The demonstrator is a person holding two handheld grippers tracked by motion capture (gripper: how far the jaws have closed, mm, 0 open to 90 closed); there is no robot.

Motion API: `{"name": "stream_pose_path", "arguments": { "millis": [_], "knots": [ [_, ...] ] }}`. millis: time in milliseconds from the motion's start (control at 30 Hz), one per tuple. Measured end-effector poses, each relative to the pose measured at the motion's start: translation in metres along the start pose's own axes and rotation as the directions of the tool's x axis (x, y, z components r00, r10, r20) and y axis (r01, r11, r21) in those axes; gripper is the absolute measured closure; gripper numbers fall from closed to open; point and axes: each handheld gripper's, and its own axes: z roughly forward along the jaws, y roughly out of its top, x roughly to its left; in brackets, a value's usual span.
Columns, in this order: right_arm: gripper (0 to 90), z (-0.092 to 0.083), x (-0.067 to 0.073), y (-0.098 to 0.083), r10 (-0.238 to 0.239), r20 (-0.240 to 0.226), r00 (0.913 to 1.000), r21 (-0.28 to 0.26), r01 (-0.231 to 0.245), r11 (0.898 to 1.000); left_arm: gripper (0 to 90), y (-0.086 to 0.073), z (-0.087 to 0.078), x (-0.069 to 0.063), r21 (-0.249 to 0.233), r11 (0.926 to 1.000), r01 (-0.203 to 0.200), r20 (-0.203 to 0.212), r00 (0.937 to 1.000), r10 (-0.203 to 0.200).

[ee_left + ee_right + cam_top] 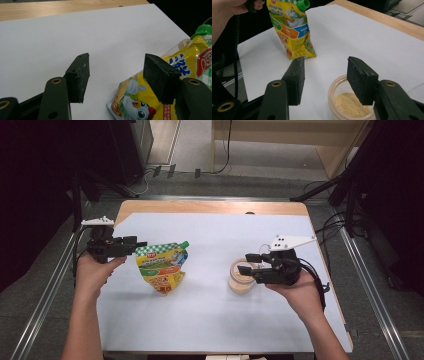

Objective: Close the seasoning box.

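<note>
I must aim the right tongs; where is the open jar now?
In the high view the open jar sits right of centre on the white sheet, directly beside the right tongs.

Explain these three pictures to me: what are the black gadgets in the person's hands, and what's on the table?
A person holds a hand-held claw in each hand. The top picture looks down from above: left claw, right claw. The other two come from cameras riding on each claw, looking along its two black jaws.

On the white table stands a yellow pouch with a green cap, and a small open jar of tan powder. Both claws are open and hold nothing. The left one is beside the pouch, the right one above the jar.
</note>
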Motion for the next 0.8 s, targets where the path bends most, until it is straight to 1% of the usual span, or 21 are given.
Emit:
{"name": "stream_pose_path", "arguments": {
  "millis": [133, 300, 367, 567, 733, 800],
  "knots": [
    [52.7, -0.012, -0.008, 0.001, 0.013, 0.02, 0.9997, -0.024, -0.013, 1.0, 38.9, 0.0, 0.001, 0.0, 0.003, 1.0, -0.002, 0.0, 1.0, 0.002],
    [56.6, -0.025, -0.017, 0.001, 0.032, 0.055, 0.998, -0.034, -0.03, 0.999, 38.6, 0.0, 0.001, 0.0, 0.005, 1.0, -0.002, 0.002, 1.0, 0.002],
    [57.7, -0.029, -0.02, 0.0, 0.037, 0.062, 0.9974, -0.038, -0.034, 0.999, 38.5, -0.001, 0.001, 0.0, 0.007, 1.0, -0.001, 0.003, 1.0, 0.001],
    [63.2, -0.043, -0.031, -0.002, 0.055, 0.101, 0.9934, -0.053, -0.05, 0.997, 38.0, -0.001, 0.002, 0.001, 0.01, 0.9999, 0.003, 0.012, 0.9999, -0.003],
    [70.3, -0.054, -0.04, -0.005, 0.077, 0.123, 0.9895, -0.073, -0.068, 0.995, 37.7, -0.002, 0.003, 0.001, 0.012, 0.9999, 0.003, 0.01, 0.9999, -0.003],
    [73.9, -0.059, -0.044, -0.006, 0.095, 0.129, 0.987, -0.083, -0.085, 0.993, 37.7, -0.002, 0.003, 0.001, 0.014, 0.9999, 0.001, 0.011, 0.9999, -0.002]
  ]
}}
